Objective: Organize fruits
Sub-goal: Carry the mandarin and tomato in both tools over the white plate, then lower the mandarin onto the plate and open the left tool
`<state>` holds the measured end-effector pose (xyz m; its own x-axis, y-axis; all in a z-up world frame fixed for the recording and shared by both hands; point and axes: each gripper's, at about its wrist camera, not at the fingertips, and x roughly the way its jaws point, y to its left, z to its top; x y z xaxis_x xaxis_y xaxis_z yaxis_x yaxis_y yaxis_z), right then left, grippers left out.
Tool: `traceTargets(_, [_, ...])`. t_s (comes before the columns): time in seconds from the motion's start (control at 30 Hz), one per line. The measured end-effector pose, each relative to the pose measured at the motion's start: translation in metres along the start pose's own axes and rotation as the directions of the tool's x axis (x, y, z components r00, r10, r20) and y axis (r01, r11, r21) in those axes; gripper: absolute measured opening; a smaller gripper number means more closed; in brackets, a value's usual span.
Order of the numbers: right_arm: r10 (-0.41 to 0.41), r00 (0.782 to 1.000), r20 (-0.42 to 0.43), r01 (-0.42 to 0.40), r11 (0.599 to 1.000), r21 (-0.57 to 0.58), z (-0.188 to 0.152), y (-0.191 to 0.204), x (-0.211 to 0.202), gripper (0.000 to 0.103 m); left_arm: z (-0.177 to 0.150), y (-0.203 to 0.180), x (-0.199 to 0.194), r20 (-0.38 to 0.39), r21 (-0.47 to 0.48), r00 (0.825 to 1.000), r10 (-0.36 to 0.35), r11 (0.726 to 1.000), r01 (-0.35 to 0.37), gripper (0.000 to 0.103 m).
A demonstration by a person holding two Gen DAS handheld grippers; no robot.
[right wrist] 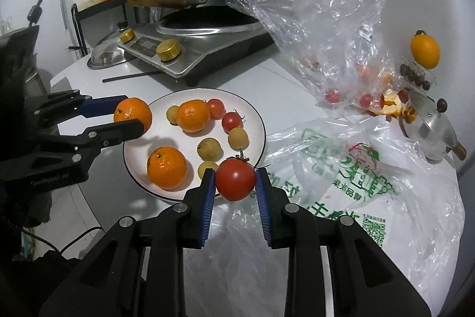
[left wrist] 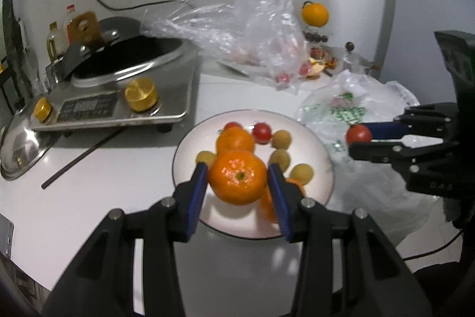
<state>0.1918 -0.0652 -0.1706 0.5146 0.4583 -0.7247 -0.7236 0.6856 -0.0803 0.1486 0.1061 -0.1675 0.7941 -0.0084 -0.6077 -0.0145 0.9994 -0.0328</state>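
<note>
Here, white table (right wrist: 267,70), stove (right wrist: 190,49), left gripper (left wrist: 237,180) gripping tangerine (left wrist: 237,178), right gripper (right wrist: 235,180) gripping tomato (right wrist: 235,178)

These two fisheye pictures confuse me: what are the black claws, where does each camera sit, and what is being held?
The claws are hand-held two-finger grippers; each carries its own camera looking along its fingers. The left wrist view shows the left gripper clamping a mandarin above the white plate. The right wrist view shows the right gripper clamping a tomato at the plate's edge. The plate holds mandarins, small tomatoes and longans. Around it lie plastic bags and a cooker.
</note>
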Motion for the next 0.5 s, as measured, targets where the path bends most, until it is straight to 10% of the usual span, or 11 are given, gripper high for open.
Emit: traceTargets(0.5, [0.021, 0.999, -0.040, -0.021, 1.000, -0.013, 0.009, 0.004, 0.029, 0.030, -0.006, 0.016, 0.033, -0.053, -0.012, 0.999, 0.002, 1.000, -0.003, 0.043])
